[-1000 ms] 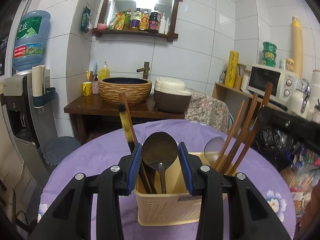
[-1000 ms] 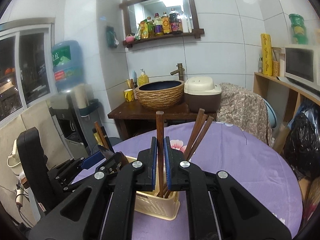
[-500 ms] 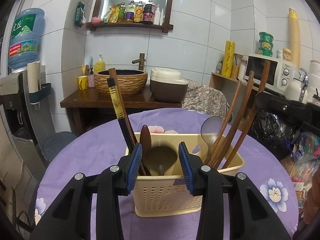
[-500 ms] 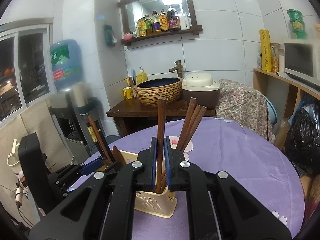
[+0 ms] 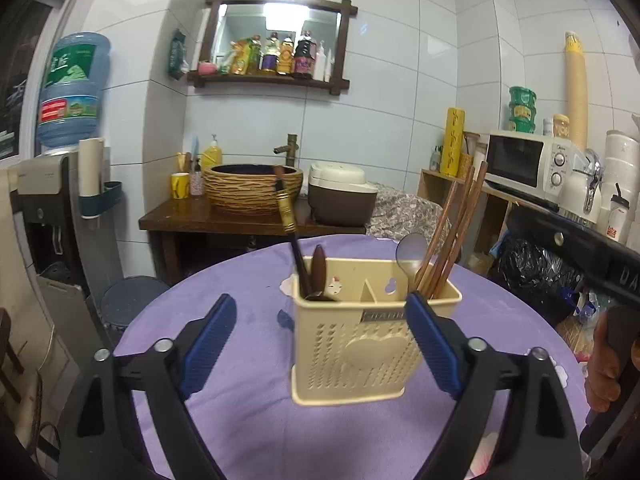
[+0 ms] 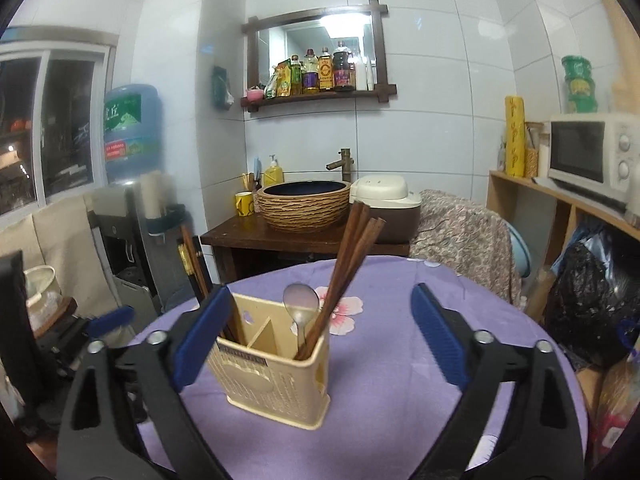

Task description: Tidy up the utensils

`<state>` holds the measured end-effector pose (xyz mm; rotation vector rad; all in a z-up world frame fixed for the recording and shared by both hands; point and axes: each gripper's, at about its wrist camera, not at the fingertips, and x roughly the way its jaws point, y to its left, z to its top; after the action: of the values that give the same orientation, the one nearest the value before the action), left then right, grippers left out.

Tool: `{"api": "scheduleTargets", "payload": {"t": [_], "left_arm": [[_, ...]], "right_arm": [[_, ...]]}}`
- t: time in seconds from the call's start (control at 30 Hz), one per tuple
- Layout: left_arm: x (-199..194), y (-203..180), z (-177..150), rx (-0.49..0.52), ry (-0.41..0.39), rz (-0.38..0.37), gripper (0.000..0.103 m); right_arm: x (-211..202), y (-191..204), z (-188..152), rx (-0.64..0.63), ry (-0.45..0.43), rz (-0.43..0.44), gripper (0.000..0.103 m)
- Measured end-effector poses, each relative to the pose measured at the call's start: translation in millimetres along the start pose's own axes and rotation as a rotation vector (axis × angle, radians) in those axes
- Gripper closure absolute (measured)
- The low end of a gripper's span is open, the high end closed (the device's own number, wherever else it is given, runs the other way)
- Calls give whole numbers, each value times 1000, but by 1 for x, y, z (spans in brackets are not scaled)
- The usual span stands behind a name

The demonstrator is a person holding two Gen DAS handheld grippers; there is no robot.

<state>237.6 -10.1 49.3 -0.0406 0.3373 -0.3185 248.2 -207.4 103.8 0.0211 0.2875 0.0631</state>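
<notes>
Utensils, slender wooden chopsticks and metal spoon, fill perforated plastic caddy.

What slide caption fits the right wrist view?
Cream utensil holder on purple tablecloth, holding wooden chopsticks and spoon.

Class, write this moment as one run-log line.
left gripper: jaws opening, nothing gripped | right gripper: jaws opening, nothing gripped | holder: spoon and brown chopsticks share one compartment

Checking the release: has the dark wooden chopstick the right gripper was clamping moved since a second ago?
Yes. The dark wooden chopstick dropped from between the pads into the cream plastic utensil holder, leaning with the others; the right gripper jaws are opening, empty.
</notes>
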Motion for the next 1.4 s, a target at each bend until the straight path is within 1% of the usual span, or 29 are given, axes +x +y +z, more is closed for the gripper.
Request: {"api": "scheduleTargets", "payload": {"t": [0.03, 0.07, 0.13, 0.2, 0.3, 0.37, 0.47, 0.57, 0.63, 0.7, 0.8, 0.87, 0.97, 1.07, 1.2, 1.4], "left_arm": [[-7, 2, -5, -4, -5, 3, 11], [-16, 6, -12, -9, -5, 7, 9], [-30, 9, -23, -20, -5, 12, 7], [-48, 12, -36, -33, -11, 14, 5], [-74, 12, -56, -41, -13, 24, 5], [-91, 11, -66, -48, -22, 40, 5], [-121, 7, -79, -67, -40, 46, 5], [-145, -2, -90, -56, -54, 48, 5], [-161, -10, -98, -41, -55, 55, 5], [-174, -17, -106, -25, -60, 64, 5], [-189, -24, -117, 3, -53, 69, 5], [-196, -26, -121, 4, -49, 73, 5], [-207, -26, -128, -8, -69, 86, 5], [-212, -28, -129, -13, -91, 121, 5], [-214, -28, -128, -18, -110, 122, 5], [-216, -32, -131, -11, -114, 124, 5]], "right_arm": [[-7, 2, -8, -12, -10, -20, 6], [-13, 3, -14, -22, -11, -22, 6], [-24, 7, -32, -39, 9, 15, 6], [-42, 12, -56, -38, 28, 15, 6], [-66, 22, -88, -41, 51, 12, 6], [-90, 30, -110, -46, 38, -7, 6], [-122, 43, -131, -59, 19, -24, 5], [-152, 52, -146, -72, -5, -33, 6], [-171, 54, -154, -56, -6, -24, 6], [-186, 55, -161, -32, -5, -9, 6], [-207, 57, -167, -25, -20, -16, 6], [-221, 60, -170, -16, -30, -6, 6], [-231, 65, -172, -34, -46, -14, 6], [-235, 68, -173, -45, -56, -22, 6], [-237, 66, -173, -29, -55, -21, 6], [-235, 66, -172, -35, -49, -17, 6]]}}
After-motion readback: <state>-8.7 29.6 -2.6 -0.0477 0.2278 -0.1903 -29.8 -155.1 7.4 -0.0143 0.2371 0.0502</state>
